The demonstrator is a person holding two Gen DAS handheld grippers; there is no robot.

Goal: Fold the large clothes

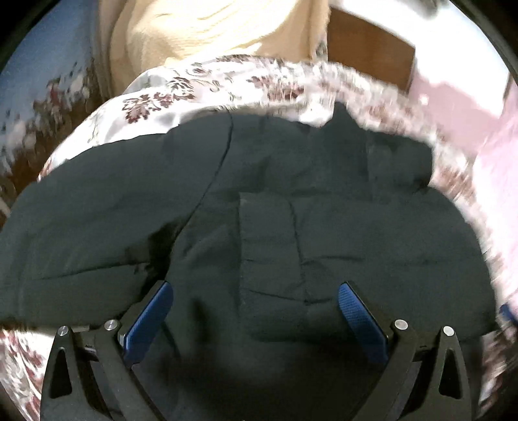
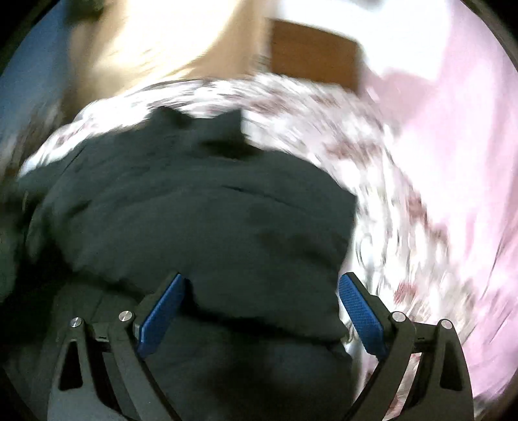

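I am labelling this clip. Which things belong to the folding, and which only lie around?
Folding: dark jacket, left gripper open, right gripper open.
Lying around: flowered sheet, cream sweater, pink cloth, brown box.

both views bend strongly toward black rounded corners. bright light enters from the top, blowing out the cream fabric (image 1: 200, 35) and the white area behind it. the dark jacket (image 1: 259, 226) reads dim, its seams barely visible. motion blur smears the floral cover (image 2: 372, 181) and pink cloth (image 2: 453, 129) across the right wrist view; the left wrist view blurs mainly along its right side.
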